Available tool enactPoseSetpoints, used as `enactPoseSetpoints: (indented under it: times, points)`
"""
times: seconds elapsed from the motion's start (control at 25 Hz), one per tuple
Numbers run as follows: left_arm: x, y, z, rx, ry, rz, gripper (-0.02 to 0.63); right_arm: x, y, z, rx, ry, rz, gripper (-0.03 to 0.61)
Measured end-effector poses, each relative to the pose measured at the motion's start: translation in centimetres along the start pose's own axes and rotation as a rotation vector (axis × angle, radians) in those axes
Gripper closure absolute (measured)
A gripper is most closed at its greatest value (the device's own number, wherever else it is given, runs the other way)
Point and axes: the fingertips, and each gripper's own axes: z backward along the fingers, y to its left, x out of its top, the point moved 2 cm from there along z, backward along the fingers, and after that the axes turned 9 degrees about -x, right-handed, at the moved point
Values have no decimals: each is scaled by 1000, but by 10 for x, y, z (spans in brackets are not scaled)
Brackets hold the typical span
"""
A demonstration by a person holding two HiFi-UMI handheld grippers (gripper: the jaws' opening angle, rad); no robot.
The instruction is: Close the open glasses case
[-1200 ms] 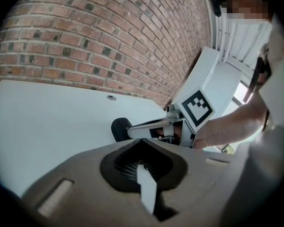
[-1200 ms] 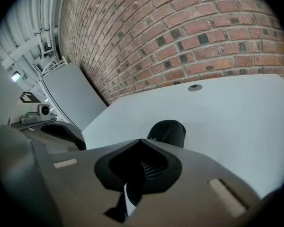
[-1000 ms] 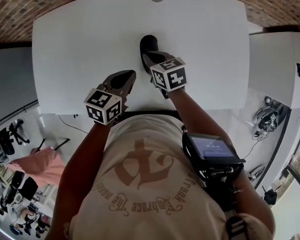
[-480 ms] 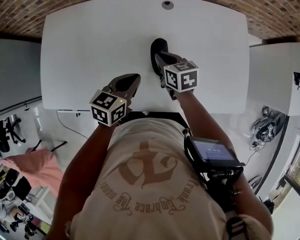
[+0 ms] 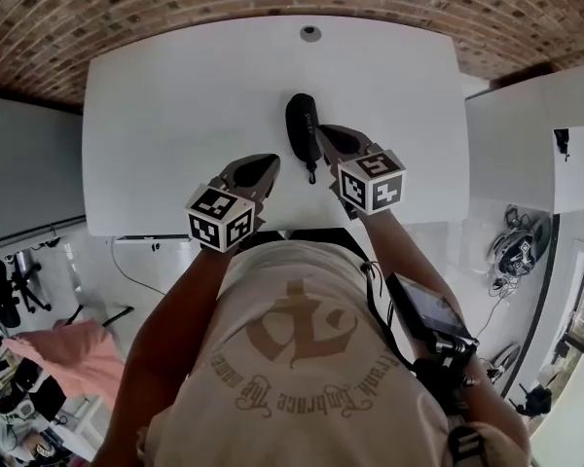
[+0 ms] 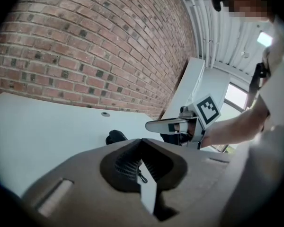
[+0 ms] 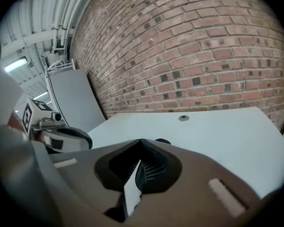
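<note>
The black glasses case (image 5: 304, 128) lies on the white table (image 5: 175, 115), lengthwise away from me, and looks closed, with a small pull hanging at its near end. My right gripper (image 5: 329, 138) hovers just right of the case, jaws shut and empty. My left gripper (image 5: 265, 165) is nearer the table's front edge, left of the case, also shut on nothing. In the left gripper view the case (image 6: 115, 137) shows just beyond my closed jaws (image 6: 141, 141), with the right gripper (image 6: 150, 126) off to the right. The right gripper view shows only a sliver of the case (image 7: 162, 141).
A round cable grommet (image 5: 310, 33) sits at the table's far edge, in front of a brick wall (image 7: 189, 56). A second white table (image 5: 526, 134) stands to the right. The person's torso fills the lower part of the head view.
The right gripper has lifted off the case and drawn back to its right, so the whole case now shows. The left gripper has risen a little.
</note>
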Motion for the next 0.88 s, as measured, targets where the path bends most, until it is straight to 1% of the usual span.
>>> enactPoseSetpoints:
  times: [0.2, 0.4, 0.64, 0.88]
  points:
    - [3, -10, 5, -18, -13, -31, 612, 4, -2, 39, -22, -72, 12, 572]
    - [0, -25, 20, -40, -24, -49, 612, -7, 0, 74, -46, -122, 13, 573]
    - [-9, -39, 36, -52, -40, -64, 612, -20, 8, 104, -66, -166, 3, 573]
    - [-19, -64, 25, -57, -49, -68, 613, -34, 3, 135, -74, -192, -1, 573]
